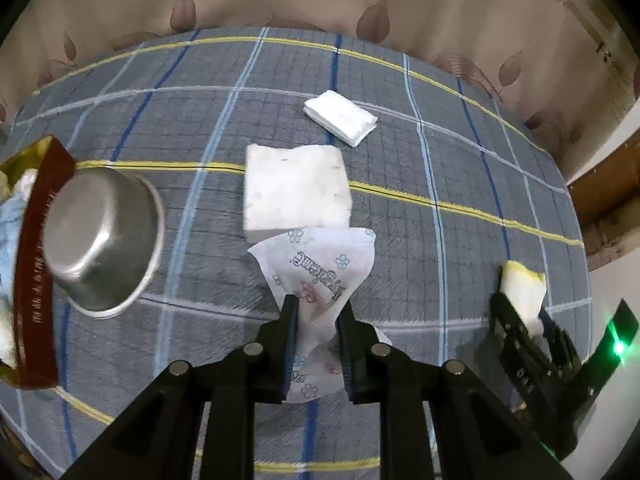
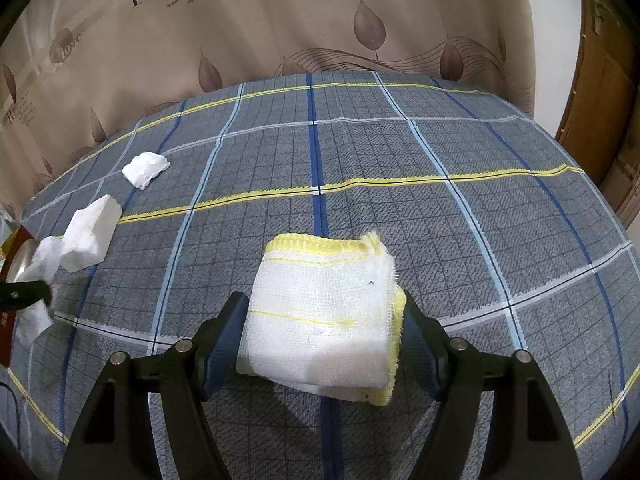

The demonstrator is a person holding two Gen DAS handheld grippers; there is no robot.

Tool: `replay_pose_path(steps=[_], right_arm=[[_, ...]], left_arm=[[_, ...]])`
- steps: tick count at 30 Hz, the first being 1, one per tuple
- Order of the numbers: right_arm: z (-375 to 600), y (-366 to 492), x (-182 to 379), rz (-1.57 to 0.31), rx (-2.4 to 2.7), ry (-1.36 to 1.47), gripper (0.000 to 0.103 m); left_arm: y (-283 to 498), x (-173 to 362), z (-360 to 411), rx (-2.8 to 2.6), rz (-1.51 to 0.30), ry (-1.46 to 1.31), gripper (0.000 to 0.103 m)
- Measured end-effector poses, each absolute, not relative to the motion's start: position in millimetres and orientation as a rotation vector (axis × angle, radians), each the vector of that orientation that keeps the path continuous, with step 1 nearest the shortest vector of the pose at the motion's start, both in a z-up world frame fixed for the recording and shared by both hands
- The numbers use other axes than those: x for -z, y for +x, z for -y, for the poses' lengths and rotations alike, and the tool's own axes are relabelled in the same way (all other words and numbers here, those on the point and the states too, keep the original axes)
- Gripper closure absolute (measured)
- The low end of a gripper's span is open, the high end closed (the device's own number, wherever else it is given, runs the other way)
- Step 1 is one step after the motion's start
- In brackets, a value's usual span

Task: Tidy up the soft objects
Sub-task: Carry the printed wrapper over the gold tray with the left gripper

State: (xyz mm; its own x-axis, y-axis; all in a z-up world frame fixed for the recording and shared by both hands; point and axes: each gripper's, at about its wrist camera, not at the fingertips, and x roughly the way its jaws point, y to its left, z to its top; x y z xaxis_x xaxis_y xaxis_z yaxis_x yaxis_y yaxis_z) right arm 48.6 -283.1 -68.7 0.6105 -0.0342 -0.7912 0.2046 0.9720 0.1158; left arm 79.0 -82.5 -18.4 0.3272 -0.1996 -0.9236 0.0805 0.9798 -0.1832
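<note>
My left gripper (image 1: 318, 312) is shut on a printed tissue packet (image 1: 320, 268) and holds it above the checked cloth. Beyond it lie a white foam block (image 1: 296, 192) and a small white folded pad (image 1: 340, 117). My right gripper (image 2: 324, 320) is shut on a folded white gauze cloth with yellow edging (image 2: 324, 312), held just over the cloth. In the left wrist view the right gripper (image 1: 528, 316) shows at far right with the gauze cloth (image 1: 522, 288). In the right wrist view the foam block (image 2: 90, 236), the pad (image 2: 145, 169) and the tissue packet (image 2: 40, 280) show at far left.
A steel bowl (image 1: 102, 240) stands upside down at the left. Beside it a red-rimmed box (image 1: 34, 280) holds soft items. A grey checked cloth (image 2: 440, 216) covers the table. A leaf-print curtain (image 2: 320, 20) hangs behind, and a wooden door (image 2: 600, 100) stands at the right.
</note>
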Motion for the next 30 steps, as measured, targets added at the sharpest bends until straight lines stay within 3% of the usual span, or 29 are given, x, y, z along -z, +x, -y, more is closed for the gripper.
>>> replay_pose_path(steps=[15, 30], right_arm=[[283, 50, 70, -0.911, 0.144, 0.190, 0.031], [282, 51, 71, -0.914, 0.148, 0.184, 0.031]], left_arm=[[47, -16, 17, 0.175, -1.150, -0.006, 0.084], [39, -64, -117, 0.009, -1.087, -0.020, 0.084]])
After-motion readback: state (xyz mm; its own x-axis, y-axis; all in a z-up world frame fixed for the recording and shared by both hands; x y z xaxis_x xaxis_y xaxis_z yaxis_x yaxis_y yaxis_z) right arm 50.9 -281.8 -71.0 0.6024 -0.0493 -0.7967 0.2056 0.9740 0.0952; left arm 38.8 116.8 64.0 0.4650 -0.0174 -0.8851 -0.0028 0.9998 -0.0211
